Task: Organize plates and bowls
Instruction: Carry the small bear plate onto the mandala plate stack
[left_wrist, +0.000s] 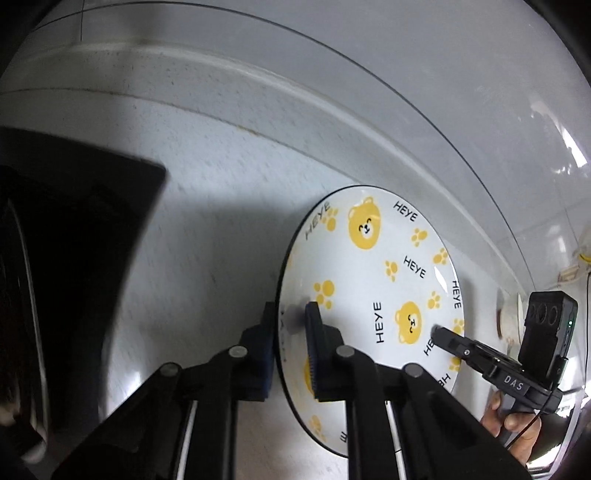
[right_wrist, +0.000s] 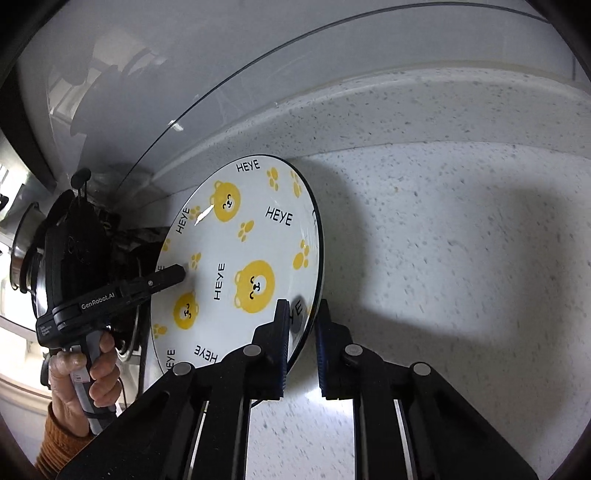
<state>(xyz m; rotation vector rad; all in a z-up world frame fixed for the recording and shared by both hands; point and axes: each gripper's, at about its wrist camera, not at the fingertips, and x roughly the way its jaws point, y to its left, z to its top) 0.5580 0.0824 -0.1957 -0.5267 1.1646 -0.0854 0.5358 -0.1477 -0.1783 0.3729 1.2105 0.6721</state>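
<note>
I'm in a home kitchen: speckled stone counter, tiled wall, bear plate.

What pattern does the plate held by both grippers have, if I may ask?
The plate is white with yellow bears; clearest in the right wrist view.

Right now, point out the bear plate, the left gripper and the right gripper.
bear plate (left_wrist: 384, 280), left wrist view, white centre of its face.
left gripper (left_wrist: 291, 332), left wrist view, between fingertips at the plate's rim.
right gripper (right_wrist: 303, 317), right wrist view, between fingertips at the plate's rim.

Bare countertop lies open beside the plate.
</note>
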